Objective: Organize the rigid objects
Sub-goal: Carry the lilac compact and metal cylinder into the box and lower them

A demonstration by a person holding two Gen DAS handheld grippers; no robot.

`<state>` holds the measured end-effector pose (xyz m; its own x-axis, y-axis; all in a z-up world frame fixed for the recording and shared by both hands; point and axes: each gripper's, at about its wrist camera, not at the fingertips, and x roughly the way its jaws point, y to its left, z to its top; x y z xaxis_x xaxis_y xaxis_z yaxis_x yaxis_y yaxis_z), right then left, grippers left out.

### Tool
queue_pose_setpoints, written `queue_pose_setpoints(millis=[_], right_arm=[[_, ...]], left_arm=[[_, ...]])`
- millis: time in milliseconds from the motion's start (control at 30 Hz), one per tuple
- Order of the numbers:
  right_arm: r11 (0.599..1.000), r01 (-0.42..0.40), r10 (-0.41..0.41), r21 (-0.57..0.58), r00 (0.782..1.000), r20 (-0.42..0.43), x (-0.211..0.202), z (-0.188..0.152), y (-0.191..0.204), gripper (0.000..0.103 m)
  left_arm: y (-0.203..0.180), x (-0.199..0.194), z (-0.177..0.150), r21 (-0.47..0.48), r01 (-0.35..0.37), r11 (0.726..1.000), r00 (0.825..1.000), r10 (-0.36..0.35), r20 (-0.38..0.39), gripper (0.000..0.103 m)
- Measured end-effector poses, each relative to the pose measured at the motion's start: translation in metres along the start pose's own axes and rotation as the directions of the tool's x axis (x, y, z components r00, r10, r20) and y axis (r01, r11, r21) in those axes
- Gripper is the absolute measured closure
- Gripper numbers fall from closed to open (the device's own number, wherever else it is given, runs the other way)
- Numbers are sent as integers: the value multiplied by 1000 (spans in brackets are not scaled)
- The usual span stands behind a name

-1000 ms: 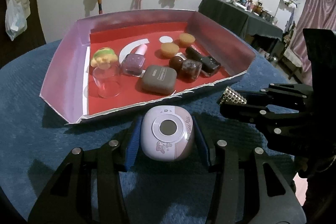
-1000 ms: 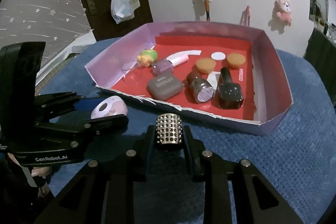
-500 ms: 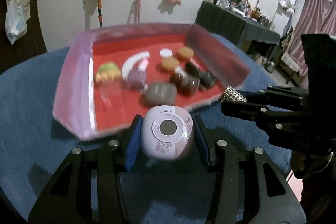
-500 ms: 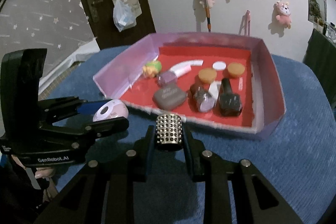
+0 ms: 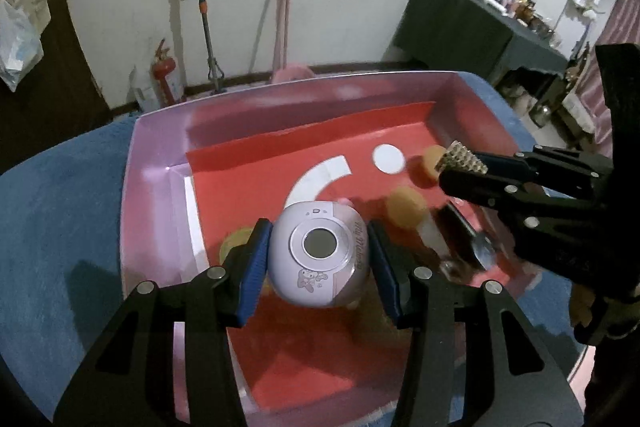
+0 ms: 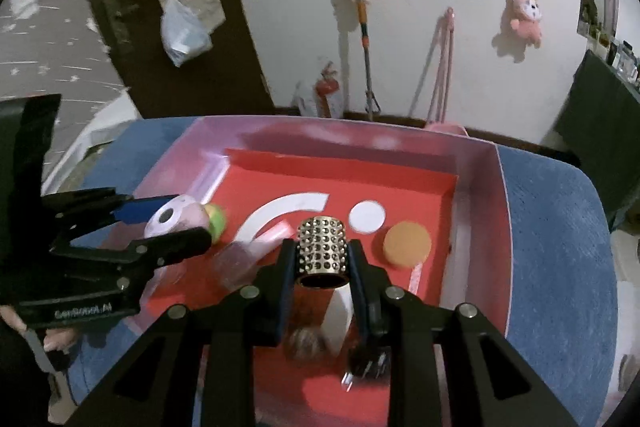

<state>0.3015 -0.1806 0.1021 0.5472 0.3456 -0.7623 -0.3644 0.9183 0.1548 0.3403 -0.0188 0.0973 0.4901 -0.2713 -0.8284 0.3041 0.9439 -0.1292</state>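
Much of what lies in your tray [image 5: 156, 163] is hard to read: your left gripper [image 5: 319, 255] and the lilac gadget [image 5: 318, 253] it carries cover the small things beneath, so only a sliver of a yellow-green item [image 6: 215, 221] and a blurred pink-capped bottle [image 6: 260, 247] show past them. The dark bottles [image 5: 460, 239] on the right side are smeared by motion, and one is half hidden under your right gripper [image 6: 322, 259]. In the right wrist view the things right below the fingers are too blurred to name.

Your left gripper's blue pads press both sides of the lilac gadget, which hangs above the red floor of the tray with its round screen face toward the camera. Your right gripper is closed tight on the studded metal cylinder [image 6: 322, 247], held over the tray's right half near the orange discs [image 6: 407, 245]. The cylinder's long axis runs along the fingers, its open end toward the camera. The tray sits on a blue-covered worktop [image 6: 556, 247].
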Motion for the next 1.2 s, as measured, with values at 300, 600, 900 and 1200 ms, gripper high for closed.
queue_pose_setpoints(millis=[300,600,900,1200], right_arm=[[997,77,-80,-26,989,-126,62,31,-11,75],[992,108,-118,-58,972,-205,93,36,-18,75],[988,128,-144,-86,966,-213,100,38,-14,75],[988,129,-145,-89,966,-216,98,39,-14,74]], left_arm=[[11,55,27,6,-73,997,993,73,-97,57],[23,76,32,0,-91,996,988,90,-124,57],[21,77,30,5,-93,996,989,93,-119,57],[21,79,30,3,-91,996,989,91,-116,57]])
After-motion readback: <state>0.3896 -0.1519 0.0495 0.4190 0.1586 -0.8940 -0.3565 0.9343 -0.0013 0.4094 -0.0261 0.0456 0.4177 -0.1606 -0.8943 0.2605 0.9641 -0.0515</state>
